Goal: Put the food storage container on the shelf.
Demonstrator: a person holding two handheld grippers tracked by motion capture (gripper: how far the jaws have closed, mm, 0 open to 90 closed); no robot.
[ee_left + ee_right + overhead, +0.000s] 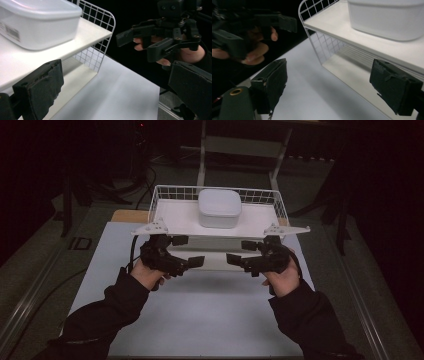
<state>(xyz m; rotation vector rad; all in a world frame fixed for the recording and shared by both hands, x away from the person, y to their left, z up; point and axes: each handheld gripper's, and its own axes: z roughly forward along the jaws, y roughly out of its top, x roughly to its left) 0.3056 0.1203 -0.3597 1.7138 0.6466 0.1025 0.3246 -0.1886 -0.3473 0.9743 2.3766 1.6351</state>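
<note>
A white wire rack [165, 196] stands at the far side of the white mat [200, 315]. On its upper shelf sits a white lidded container [220, 208]. In front of the rack, both grippers hover above the mat and point at each other. My left gripper [189, 251] is open and holds nothing, as is my right gripper [241, 253]. In the left gripper view my own jaws [117, 87] frame the rack's corner [110, 22], with the container [37, 22] upper left and the right gripper [140, 46] beyond. The right gripper view has open jaws [334, 85], the rack [312, 32], the container [387, 17] and the left gripper [262, 27].
A lower shelf [215, 262] of the rack lies just behind the grippers. A wooden board [127, 215] pokes out at the rack's back left. A pale metal stand [240, 145] rises behind the table. Dark floor and cables surround the table.
</note>
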